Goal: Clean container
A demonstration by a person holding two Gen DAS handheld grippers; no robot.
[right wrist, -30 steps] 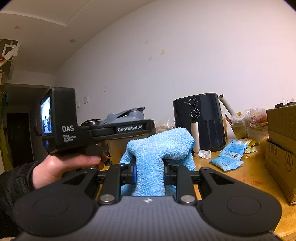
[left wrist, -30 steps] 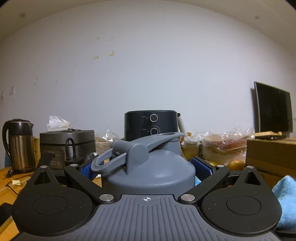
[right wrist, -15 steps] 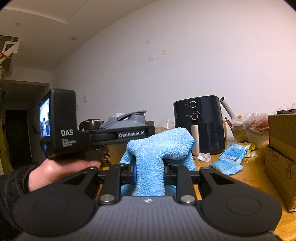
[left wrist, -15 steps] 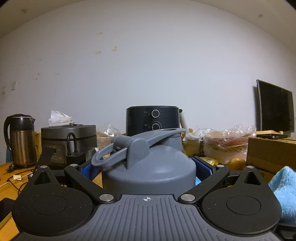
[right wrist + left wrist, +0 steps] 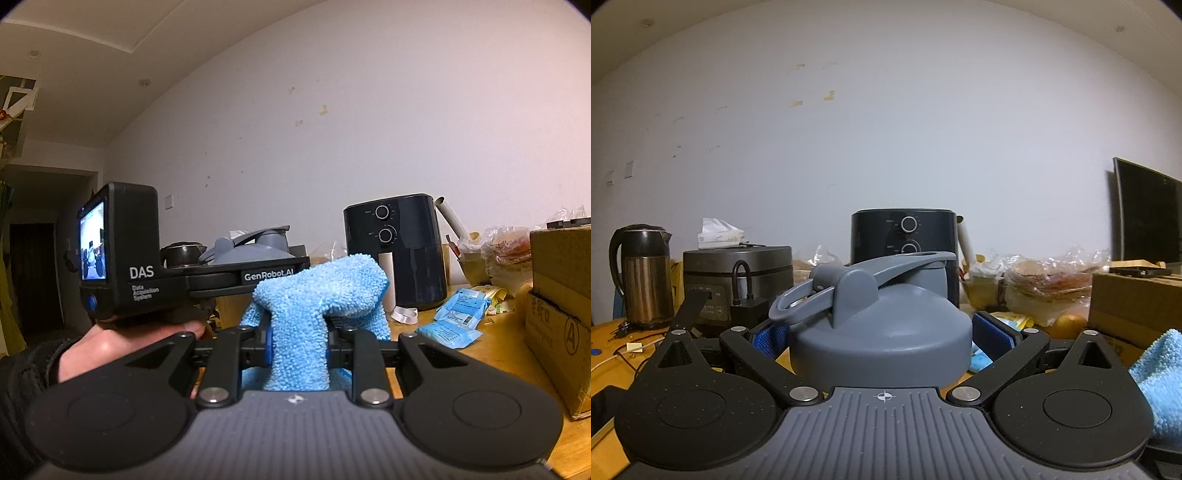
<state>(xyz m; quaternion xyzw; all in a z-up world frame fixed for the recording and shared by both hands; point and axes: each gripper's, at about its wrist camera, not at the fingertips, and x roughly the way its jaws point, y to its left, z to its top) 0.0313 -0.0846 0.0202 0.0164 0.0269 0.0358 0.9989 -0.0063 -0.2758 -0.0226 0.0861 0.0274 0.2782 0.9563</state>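
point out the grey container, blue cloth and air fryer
grey container (image 5: 882,332), left wrist view, lid dome
blue cloth (image 5: 317,295), right wrist view, bunched top
air fryer (image 5: 395,254), right wrist view, front face

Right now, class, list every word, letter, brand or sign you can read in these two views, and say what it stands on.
"DAS": side of the black camera unit on the left tongs.
"Data Acquisition System": small print below it.
"GenRobot.AI": arm of the left tongs.
"A" in a circle: side of the cardboard box.
Too small to read: labels by the air fryer dials, print on the blue packets, rice cooker panel.
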